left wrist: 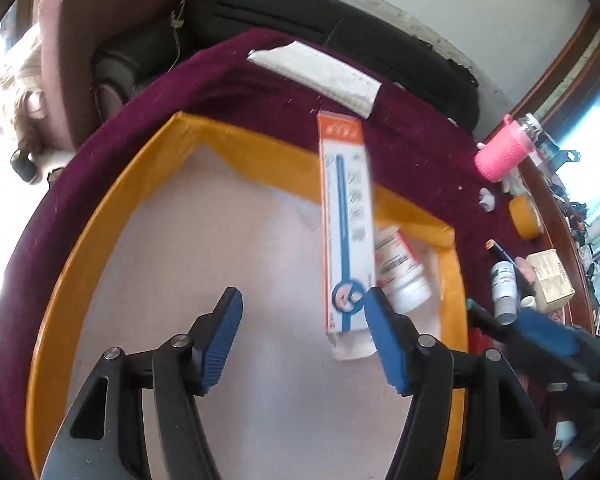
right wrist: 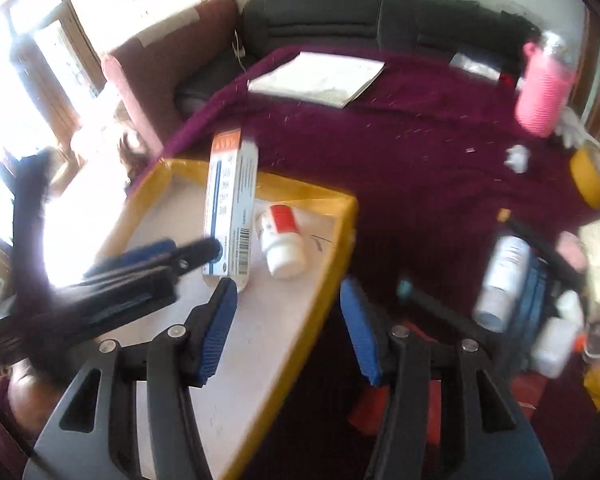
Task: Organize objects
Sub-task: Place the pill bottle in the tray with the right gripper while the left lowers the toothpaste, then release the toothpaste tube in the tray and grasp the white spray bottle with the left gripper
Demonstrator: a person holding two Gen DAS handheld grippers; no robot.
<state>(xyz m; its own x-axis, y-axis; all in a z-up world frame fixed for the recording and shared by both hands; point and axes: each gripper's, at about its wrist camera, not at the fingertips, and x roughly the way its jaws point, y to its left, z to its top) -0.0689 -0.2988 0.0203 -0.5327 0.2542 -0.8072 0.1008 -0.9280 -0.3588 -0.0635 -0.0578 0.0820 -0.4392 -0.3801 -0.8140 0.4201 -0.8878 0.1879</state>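
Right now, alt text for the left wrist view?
Open left gripper above a yellow-rimmed white tray, with a long orange-and-blue box near its right finger. A white bottle lies in the tray beside the box, on a maroon cloth.

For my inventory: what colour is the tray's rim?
Yellow-orange rim, clearest in the left wrist view.

Box point(left wrist: 346, 224) and bottle point(left wrist: 402, 270) side by side in tray point(left wrist: 100, 216)

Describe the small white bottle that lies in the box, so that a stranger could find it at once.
Find the shallow box with yellow-taped walls on the maroon cloth. In its far right corner, a white pill bottle lies on its side beside the long orange-and-blue carton. Its red label patch and round shape distinguish it from the flat carton.
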